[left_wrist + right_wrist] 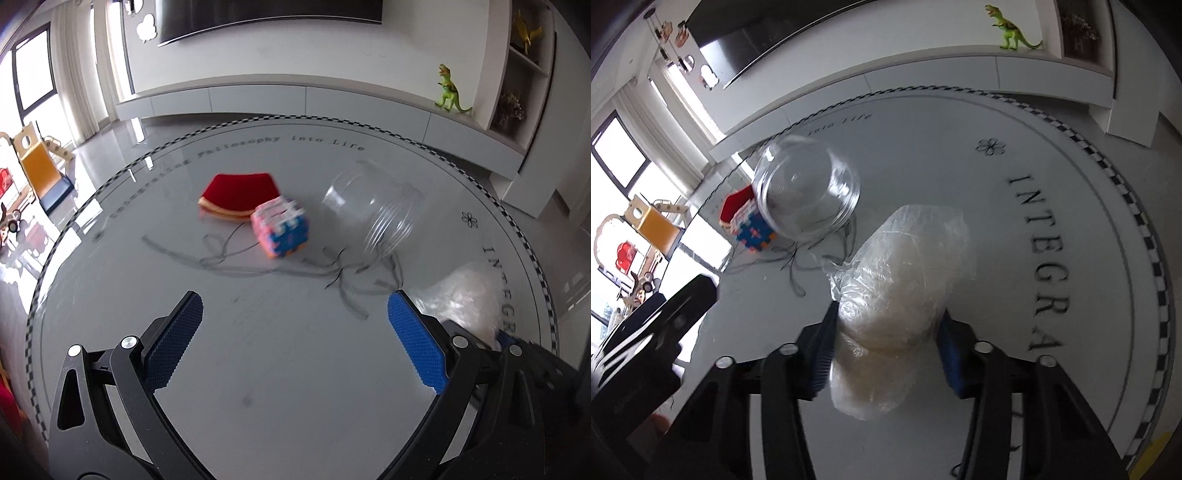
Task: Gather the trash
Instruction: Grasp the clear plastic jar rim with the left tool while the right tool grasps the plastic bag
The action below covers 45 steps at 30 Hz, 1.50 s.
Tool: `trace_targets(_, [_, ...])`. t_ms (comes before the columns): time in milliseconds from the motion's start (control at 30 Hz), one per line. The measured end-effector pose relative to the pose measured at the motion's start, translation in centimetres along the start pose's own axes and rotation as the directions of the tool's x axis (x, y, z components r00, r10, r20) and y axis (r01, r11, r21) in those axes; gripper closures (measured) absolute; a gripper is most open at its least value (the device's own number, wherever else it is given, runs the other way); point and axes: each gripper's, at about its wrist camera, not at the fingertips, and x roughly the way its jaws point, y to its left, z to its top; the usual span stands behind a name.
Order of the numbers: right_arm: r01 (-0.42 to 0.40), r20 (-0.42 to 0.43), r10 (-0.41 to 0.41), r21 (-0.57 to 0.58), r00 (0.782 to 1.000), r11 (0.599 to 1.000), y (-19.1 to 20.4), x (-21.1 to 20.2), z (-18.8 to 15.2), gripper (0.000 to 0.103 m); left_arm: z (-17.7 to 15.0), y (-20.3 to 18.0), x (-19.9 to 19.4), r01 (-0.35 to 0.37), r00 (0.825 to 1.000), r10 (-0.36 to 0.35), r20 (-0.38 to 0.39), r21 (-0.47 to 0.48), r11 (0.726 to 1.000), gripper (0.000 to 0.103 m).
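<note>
Blue pads of the right gripper (pixel 886 334) press a crumpled clear plastic bag (pixel 905 280) from both sides, above the round grey table (pixel 280 362). Beside it the left gripper (pixel 295 317) stands wide apart, holding nothing. Farther away lie a clear jar (pixel 373 206), seemingly on its side, a colourful cube (pixel 280 232) and a red cloth piece (pixel 240 195).
</note>
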Motion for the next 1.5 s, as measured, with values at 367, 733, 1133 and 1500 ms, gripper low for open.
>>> trace_targets(367, [0.046,0.069,-0.048,0.037,0.996,0.998,-2.6,-2.0,2.3,0.054,2.9,-3.2,2.8,0.006,0.999,-0.006,0.040,0.009,1.000,0.006])
trace_targets(733, [0.039,0.074,-0.041,0.020,0.996,0.999,-3.2,-2.5,2.6,0.053,5.4,-6.6,6.9,-0.131,0.990,0.119,0.071,0.201,0.971,0.062])
trace_targets(1133, [-0.002,0.097,0.003,-0.008,0.995,1.000,-1.3,-3.7,2.0,0.054,3.0,-2.5,2.1,-0.055,0.996,0.045,0.079,0.127,0.990,0.097])
trace_targets(1500, [-0.047,0.110,0.054,-0.057,0.993,0.997,1.7,-6.9,-0.5,0.054,-2.4,0.4,-3.1,-0.065,0.995,0.059,0.075,0.085,0.994,0.097])
